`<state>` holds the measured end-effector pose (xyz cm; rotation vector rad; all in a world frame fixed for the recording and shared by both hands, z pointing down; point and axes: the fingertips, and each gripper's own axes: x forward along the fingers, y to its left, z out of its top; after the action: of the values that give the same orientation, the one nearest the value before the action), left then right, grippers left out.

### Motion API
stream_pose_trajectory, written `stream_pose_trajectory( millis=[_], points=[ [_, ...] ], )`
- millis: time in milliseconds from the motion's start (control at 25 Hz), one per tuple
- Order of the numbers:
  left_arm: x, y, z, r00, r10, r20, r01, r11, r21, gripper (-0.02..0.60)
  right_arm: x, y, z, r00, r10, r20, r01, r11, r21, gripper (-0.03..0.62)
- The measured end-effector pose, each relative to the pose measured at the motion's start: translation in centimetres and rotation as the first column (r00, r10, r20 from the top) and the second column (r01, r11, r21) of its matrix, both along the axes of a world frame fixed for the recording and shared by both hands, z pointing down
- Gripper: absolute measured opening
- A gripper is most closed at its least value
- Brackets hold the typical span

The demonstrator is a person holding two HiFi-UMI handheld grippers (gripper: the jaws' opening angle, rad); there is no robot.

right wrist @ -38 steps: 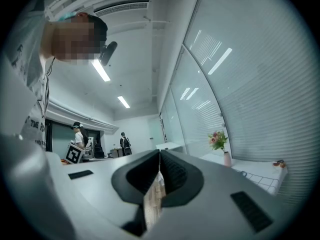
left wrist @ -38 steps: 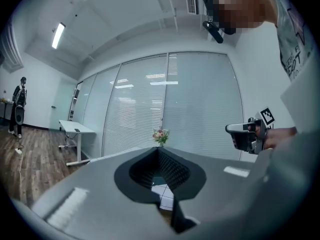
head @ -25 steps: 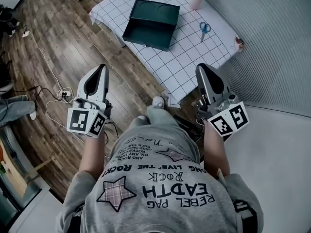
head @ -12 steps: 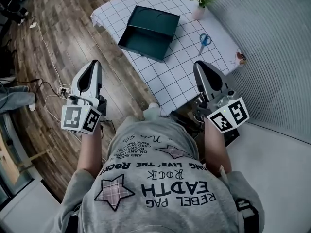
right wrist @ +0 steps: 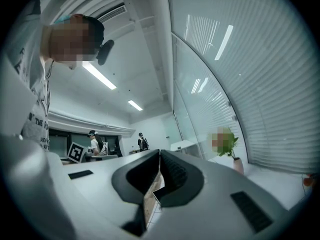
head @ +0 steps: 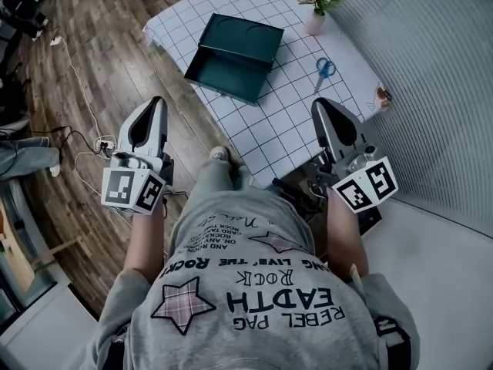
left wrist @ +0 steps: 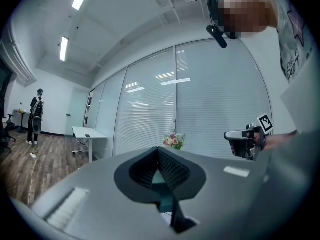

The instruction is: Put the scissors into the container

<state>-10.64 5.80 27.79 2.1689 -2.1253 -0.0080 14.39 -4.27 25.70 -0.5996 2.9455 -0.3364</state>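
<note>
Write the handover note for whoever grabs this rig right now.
The left claw is shut and empty, held level short of the table.
The right claw is shut and empty, near the table's edge.
The scissors, blue-handled, lie on the checked cloth at the right, by the flower vase.
The box, dark green, is open and looks empty, left of the scissors.
Done: nothing.
Left: open a claw, pick up the scissors, put them in the box.
</note>
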Motion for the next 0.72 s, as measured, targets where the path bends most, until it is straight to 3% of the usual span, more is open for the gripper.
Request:
stream_pose_trajectory(
  millis=[720],
  points=[
    [-0.8, -8.5, 1.0, 0.984, 0.178, -0.022, -0.179, 0.984, -0.02, 0.002, -0.7, -3.6, 0.6, 0.989, 0.145, -0.017, -0.146, 0.989, -0.034, 0.015]
  ],
)
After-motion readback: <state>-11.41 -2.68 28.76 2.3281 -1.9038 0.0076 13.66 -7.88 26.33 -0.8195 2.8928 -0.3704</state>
